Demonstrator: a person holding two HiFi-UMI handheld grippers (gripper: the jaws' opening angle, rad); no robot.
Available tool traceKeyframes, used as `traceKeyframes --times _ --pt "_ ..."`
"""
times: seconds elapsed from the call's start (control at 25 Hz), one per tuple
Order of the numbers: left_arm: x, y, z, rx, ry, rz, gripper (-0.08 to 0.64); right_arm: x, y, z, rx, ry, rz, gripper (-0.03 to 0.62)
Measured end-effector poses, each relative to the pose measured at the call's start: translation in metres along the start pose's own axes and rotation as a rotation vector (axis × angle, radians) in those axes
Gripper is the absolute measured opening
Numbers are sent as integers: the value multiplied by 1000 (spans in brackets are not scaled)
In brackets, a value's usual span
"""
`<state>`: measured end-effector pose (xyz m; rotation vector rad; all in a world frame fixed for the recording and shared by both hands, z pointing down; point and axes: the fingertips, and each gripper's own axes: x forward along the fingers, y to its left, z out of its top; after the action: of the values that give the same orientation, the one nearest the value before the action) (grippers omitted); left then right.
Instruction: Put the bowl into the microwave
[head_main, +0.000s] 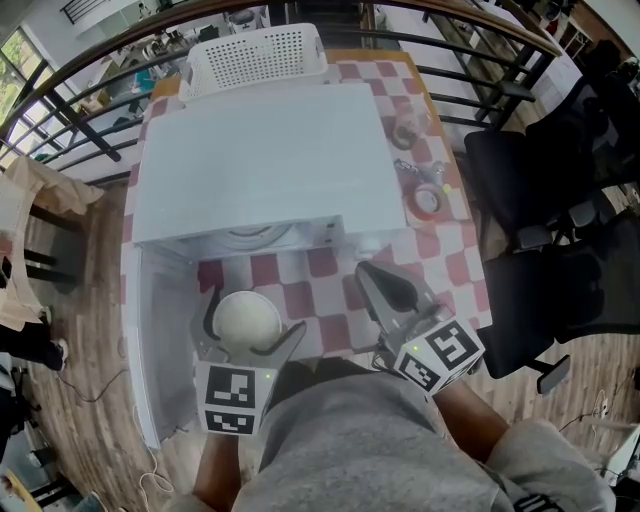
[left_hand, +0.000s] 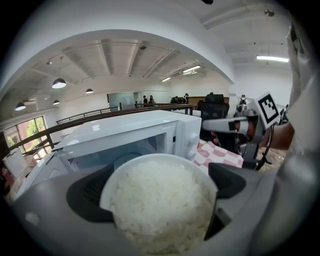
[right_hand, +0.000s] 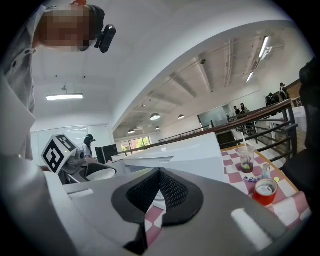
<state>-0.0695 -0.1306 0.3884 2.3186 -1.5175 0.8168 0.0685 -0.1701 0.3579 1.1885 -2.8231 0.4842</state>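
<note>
Counter (head_main: 320, 300): flat, with a red-and-white checked top. A dropped bowl would land here.
Microwave (head_main: 260, 160): a smooth white box with hard edges. Its mouth is open toward the person and looks low, so a bowl brought in high could knock the top lip.
Door (head_main: 160, 350): a white panel swung out on the left, close to the left gripper, which could bump it.
Left gripper (head_main: 252, 322): grey, with black ribbed pads. Its jaws pinch the bowl from both sides.
Right gripper (right_hand: 159, 192): jaws pressed together with nothing between them, held off to the side.
Bowl (left_hand: 150, 162): round, white and glossy, held just before the mouth and not yet inside. The slick rim could slip in the jaws.
Rice (left_hand: 160, 205): a grainy white mound heaped above the rim. It would spill if the bowl tilts.
</note>
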Motion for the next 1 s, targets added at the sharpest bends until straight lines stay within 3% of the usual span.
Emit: traceKeyframes --times 1.0 --pt "12 13 3 -12 -4 28 584 19 17 -17 9 29 62 0"
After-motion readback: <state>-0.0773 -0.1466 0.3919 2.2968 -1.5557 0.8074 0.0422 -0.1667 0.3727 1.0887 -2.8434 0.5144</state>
